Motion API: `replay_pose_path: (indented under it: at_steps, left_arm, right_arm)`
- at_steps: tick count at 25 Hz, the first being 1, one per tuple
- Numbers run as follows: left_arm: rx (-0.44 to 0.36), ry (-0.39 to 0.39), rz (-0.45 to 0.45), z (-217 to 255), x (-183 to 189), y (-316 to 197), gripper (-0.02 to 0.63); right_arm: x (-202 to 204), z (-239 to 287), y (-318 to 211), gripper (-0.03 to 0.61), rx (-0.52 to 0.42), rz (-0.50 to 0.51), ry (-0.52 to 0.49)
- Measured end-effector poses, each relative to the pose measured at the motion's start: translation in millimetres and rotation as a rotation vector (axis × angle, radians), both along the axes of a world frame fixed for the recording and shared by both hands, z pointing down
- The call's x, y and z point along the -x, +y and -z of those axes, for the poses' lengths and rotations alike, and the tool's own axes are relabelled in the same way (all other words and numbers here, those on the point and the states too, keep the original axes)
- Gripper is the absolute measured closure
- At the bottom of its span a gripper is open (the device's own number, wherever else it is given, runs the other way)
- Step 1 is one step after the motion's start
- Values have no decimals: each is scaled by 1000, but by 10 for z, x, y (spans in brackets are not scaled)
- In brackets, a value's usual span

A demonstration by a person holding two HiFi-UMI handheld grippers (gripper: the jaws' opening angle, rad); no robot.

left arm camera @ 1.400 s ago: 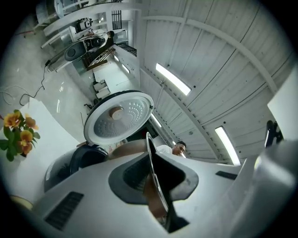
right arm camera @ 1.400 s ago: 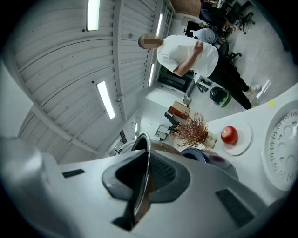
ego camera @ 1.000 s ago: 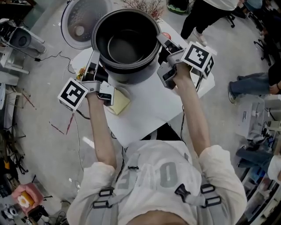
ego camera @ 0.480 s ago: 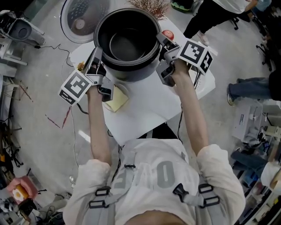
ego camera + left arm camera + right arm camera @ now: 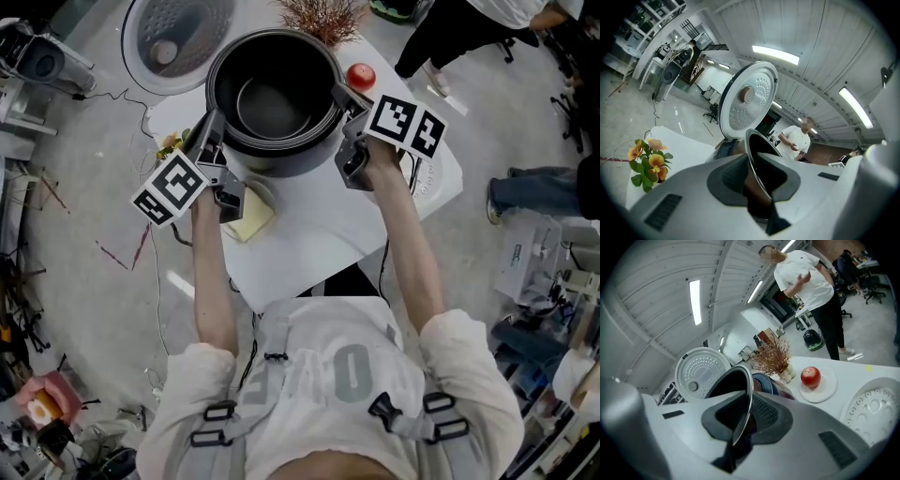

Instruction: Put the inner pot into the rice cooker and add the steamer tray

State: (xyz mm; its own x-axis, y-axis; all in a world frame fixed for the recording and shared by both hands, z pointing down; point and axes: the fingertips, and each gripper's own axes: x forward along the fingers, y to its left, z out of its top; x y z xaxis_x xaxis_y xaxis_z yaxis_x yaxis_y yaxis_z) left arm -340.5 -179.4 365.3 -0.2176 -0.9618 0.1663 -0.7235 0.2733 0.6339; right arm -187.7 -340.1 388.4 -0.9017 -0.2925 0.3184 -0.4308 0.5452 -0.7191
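Observation:
The dark inner pot [image 5: 272,94] is held level between both grippers, over the rice cooker's dark body [image 5: 766,383]. I cannot tell whether it rests inside. My left gripper [image 5: 214,124] is shut on the pot's left rim [image 5: 757,159]. On the opposite side my right gripper [image 5: 340,94] is shut on the right rim [image 5: 746,399]. The cooker's white lid [image 5: 173,37] stands open behind the pot. The white perforated steamer tray [image 5: 876,408] lies on the table at the right, mostly hidden under my right hand in the head view.
A red apple [image 5: 361,75] sits on a small plate beside a dried plant [image 5: 323,14]. Orange flowers [image 5: 647,161] and a yellow cloth [image 5: 248,217] lie at the left of the small white table [image 5: 309,234]. People stand at the back right [image 5: 450,28].
Both grippers have sunk together with the pot toward the cooker body. Both marker cubes have rolled a little.

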Motion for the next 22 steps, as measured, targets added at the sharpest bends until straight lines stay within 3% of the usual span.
replay_pose_path:
  at_steps: [7, 22]
  left_arm:
    - [127, -122, -17, -138, -4, -34, 549]
    - [238, -192, -30, -345, 41, -23, 537]
  right_arm:
    - [8, -143, -30, 522, -70, 39, 116]
    - [72, -119, -1, 499, -239, 109, 252]
